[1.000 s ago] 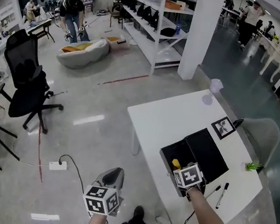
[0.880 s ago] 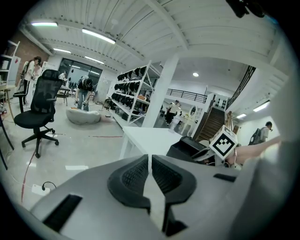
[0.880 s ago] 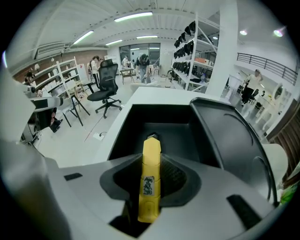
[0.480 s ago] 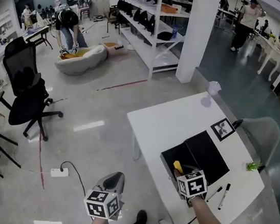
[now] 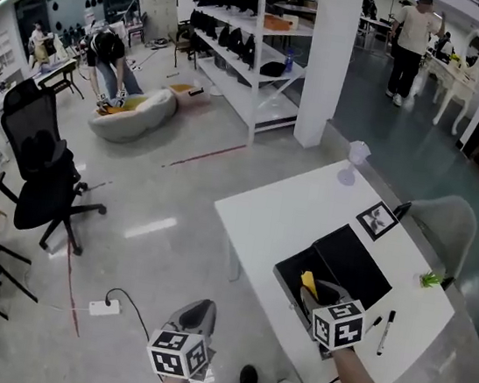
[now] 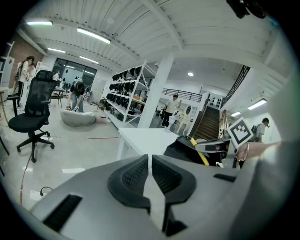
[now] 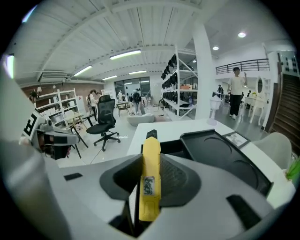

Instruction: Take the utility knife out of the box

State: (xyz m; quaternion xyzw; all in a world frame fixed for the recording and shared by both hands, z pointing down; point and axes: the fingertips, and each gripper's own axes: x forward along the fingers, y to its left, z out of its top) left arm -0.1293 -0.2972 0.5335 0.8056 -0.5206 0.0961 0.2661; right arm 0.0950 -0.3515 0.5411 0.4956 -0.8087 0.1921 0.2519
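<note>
Right gripper (image 5: 314,292) is clamped on the yellow utility knife (image 5: 307,282): in the right gripper view the knife (image 7: 151,161) stands lengthwise between both pads of the right gripper (image 7: 149,180), gripped on its flat sides, with its black tip pointing away toward the box (image 7: 220,157). In the head view the knife is over the left, deeper compartment of the open black box (image 5: 290,269), near the front edge of the white table (image 5: 282,201); whether it is fully above the rim I cannot tell. The box lid (image 5: 355,263) lies open flat to the right, touching the base. Left gripper (image 5: 196,306) hangs over the floor, left of the table and well apart from the box; in the left gripper view the jaws of the left gripper (image 6: 149,161) are together with only a thin slit, nothing between them. Two pens (image 5: 385,329) lie on the table just right of the right gripper, a square marker card (image 5: 378,219) sits beyond the lid, a clear glass (image 5: 355,154) stands at the far corner. A black office chair (image 5: 40,176) is far left on the floor.
</note>
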